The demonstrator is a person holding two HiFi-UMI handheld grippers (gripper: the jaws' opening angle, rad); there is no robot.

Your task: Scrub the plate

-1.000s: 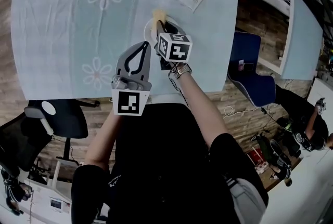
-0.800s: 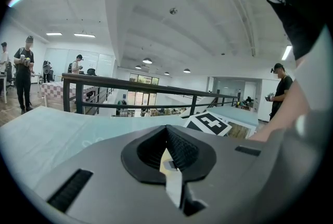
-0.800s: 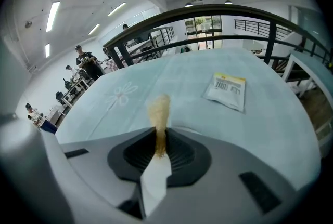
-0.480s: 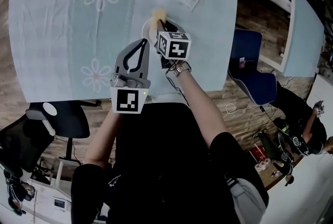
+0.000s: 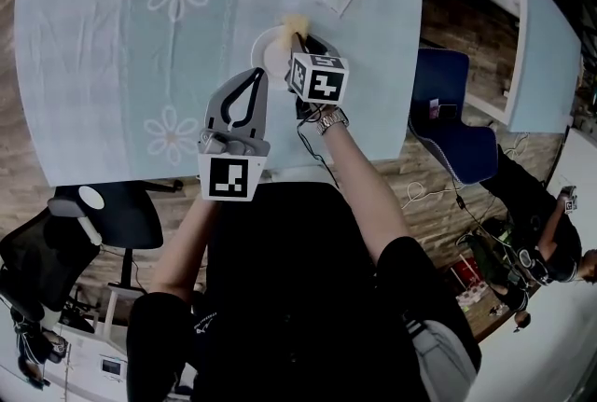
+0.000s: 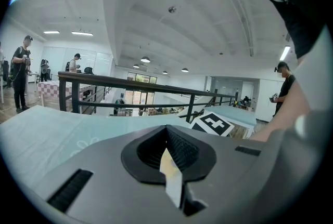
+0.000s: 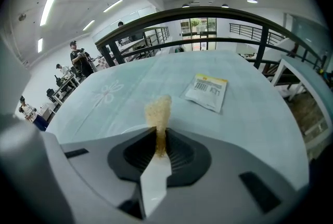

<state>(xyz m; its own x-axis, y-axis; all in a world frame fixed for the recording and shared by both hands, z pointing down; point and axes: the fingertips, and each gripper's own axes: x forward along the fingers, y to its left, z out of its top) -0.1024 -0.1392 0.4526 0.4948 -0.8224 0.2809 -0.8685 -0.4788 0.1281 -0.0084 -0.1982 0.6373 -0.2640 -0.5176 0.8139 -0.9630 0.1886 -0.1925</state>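
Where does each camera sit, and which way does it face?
Head view: on the person's head, steeply down at the table; torso, arms, left claw, right claw show.
Left gripper view: on the left claw, shut, empty, facing a railing beyond the table; forearm shows.
Right gripper view: on the right claw, shut on the sponge, facing across the table; no body.
Shared: head and right views show sponge and packet.

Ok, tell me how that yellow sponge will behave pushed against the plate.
The sponge is squeezed thin between the fingers of the right gripper, so it's probably soft and will squash on the plate. It stands up past the fingers unsupported, so likely light and springy rather than floppy. Its coarse face should drag, not slide.
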